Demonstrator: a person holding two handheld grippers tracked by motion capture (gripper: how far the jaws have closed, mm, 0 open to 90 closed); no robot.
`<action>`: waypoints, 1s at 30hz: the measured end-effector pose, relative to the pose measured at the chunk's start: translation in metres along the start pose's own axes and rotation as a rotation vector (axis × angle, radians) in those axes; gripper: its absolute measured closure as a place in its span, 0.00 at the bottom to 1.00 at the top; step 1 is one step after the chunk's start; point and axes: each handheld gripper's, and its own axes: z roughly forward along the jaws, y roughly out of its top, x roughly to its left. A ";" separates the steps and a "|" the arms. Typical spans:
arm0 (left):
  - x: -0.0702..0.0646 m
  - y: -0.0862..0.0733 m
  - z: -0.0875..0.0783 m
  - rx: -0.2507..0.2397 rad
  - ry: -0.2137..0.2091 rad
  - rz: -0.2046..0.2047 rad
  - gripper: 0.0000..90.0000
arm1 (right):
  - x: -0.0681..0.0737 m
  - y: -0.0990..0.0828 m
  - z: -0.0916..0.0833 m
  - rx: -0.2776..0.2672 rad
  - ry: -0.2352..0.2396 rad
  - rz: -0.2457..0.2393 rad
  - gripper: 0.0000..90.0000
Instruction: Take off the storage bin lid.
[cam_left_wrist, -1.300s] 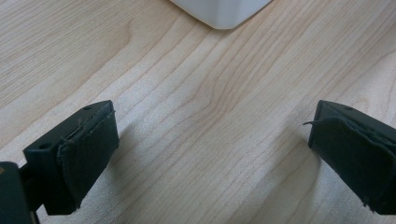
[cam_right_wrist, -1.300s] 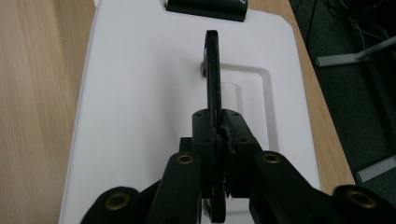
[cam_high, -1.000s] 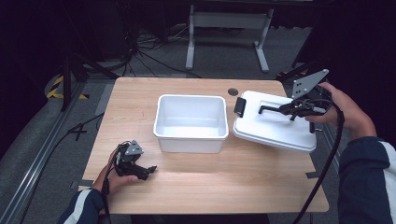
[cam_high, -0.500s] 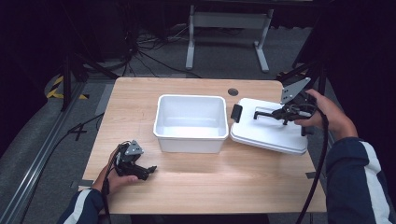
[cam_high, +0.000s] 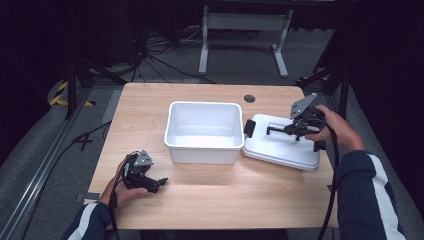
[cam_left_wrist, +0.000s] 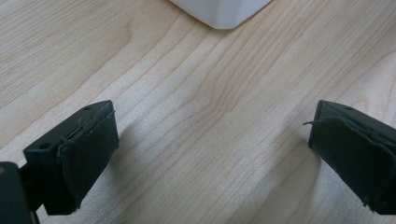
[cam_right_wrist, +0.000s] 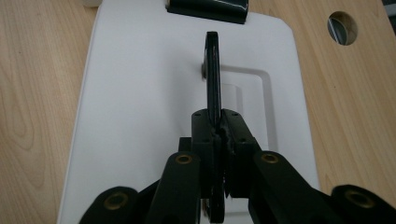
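White lid (cam_high: 282, 147) flat on table, right gripper (cam_high: 280, 131) clamping upright handle (cam_right_wrist: 213, 70)

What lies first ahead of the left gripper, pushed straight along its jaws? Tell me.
Probably the white bin: the left gripper, its jaws open and empty, points across bare table at the bin's near corner. How far off is hard to judge.

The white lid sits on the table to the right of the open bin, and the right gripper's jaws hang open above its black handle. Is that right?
Not quite. The right gripper is shut on the black handle of the white lid, as the right gripper view shows. The rest holds: the lid lies right of the open bin.
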 end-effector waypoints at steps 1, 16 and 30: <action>0.000 0.000 0.000 0.000 0.000 0.001 0.02 | 0.000 -0.001 0.003 0.001 0.004 -0.001 0.95; 0.000 0.000 0.000 0.000 -0.001 -0.001 0.02 | 0.003 -0.004 0.031 0.010 0.029 0.019 0.94; 0.000 0.000 0.000 0.000 0.000 0.000 0.02 | 0.002 -0.012 0.038 0.019 0.024 0.054 0.93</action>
